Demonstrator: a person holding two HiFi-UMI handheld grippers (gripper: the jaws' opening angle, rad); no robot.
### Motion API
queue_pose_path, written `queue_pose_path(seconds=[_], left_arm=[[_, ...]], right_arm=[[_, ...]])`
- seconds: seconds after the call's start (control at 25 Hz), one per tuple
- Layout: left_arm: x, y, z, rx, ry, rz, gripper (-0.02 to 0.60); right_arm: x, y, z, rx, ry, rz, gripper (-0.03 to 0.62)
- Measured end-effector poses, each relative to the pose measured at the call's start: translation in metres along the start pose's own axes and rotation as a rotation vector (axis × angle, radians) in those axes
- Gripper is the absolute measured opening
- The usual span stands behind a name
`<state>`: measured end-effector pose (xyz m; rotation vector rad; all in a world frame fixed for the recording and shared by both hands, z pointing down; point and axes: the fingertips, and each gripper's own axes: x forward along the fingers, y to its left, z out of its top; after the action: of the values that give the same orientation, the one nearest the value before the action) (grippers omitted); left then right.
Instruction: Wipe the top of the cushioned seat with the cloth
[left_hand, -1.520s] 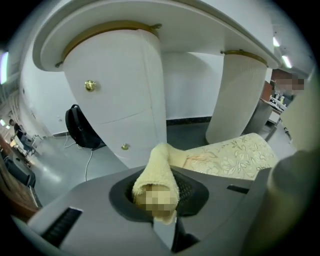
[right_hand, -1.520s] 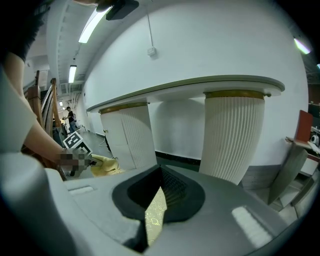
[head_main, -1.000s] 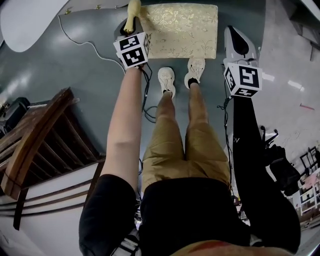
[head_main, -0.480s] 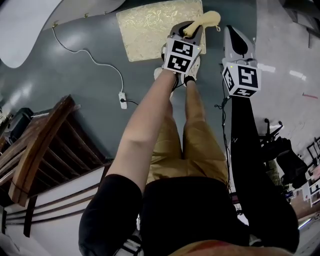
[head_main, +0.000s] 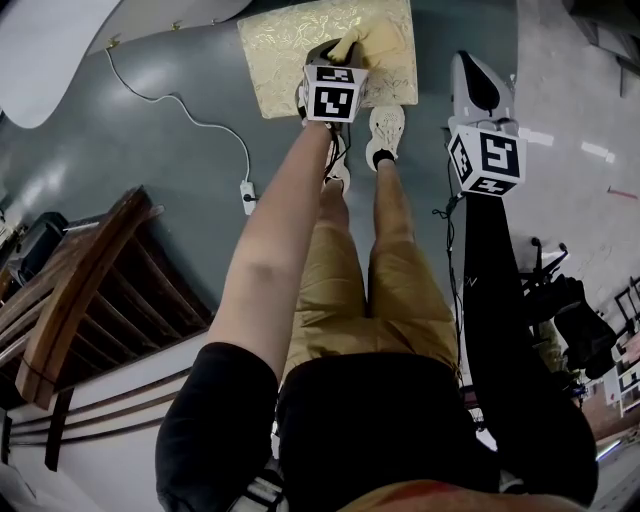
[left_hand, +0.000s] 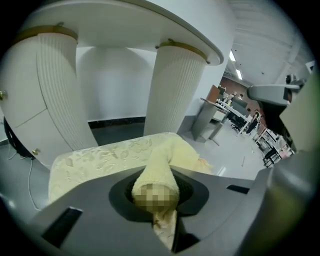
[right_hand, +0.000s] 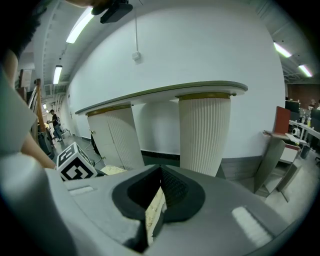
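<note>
While the yellow cloth (left_hand: 167, 157) trails onto the cushioned seat (head_main: 285, 50), at upper centre of the head view, the left gripper (head_main: 338, 55) clenches its bunched end between its jaws. Wiping appears under way, and the seat's left part likely remains to be wiped. The right gripper (head_main: 476, 88), jaws together on nothing, hangs at the right, off the seat.

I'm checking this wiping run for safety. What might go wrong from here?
1. The pale yellow terry cloth is gripped as a bunched roll by the left gripper, so the hard jaws might scrape the gold patterned cushioned seat.
2. The white power cable lies on the floor beside the seat, where a sidestep might catch it.
</note>
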<state>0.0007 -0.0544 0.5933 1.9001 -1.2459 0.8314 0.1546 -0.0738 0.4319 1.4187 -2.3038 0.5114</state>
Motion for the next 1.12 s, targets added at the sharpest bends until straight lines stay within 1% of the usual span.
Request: queue_pose_path(seconds=[0.16,0.32,0.52,0.8,0.92,1.12], left_arm=[[-0.023,0.053,-0.016,-0.008,0.016,0.074,0.06],[-0.052,0.108,-0.033,-0.04,0.024,0.162,0.06],[-0.086,0.166,-0.068,-0.111,0.046,0.255,0.06],[-0.129,0.231,-0.11,-0.187,0.101,0.397,0.06],[-0.142,0.248,-0.119,-0.198,0.1,0.411,0.06],[-0.157,0.261,-0.125,-0.176,0.093,0.403,0.06]], right_arm=[[0.004,0.017,0.003,-0.012,-0.003,0.024,0.002],[0.011,0.041,0.009,-0.026,-0.005,0.051,0.002],[0.02,0.074,0.014,-0.047,-0.009,0.088,0.002],[0.023,0.105,0.016,-0.072,-0.013,0.102,0.002],[0.02,0.116,0.017,-0.077,-0.015,0.095,0.002],[0.009,0.129,0.02,-0.073,-0.026,0.061,0.002]])
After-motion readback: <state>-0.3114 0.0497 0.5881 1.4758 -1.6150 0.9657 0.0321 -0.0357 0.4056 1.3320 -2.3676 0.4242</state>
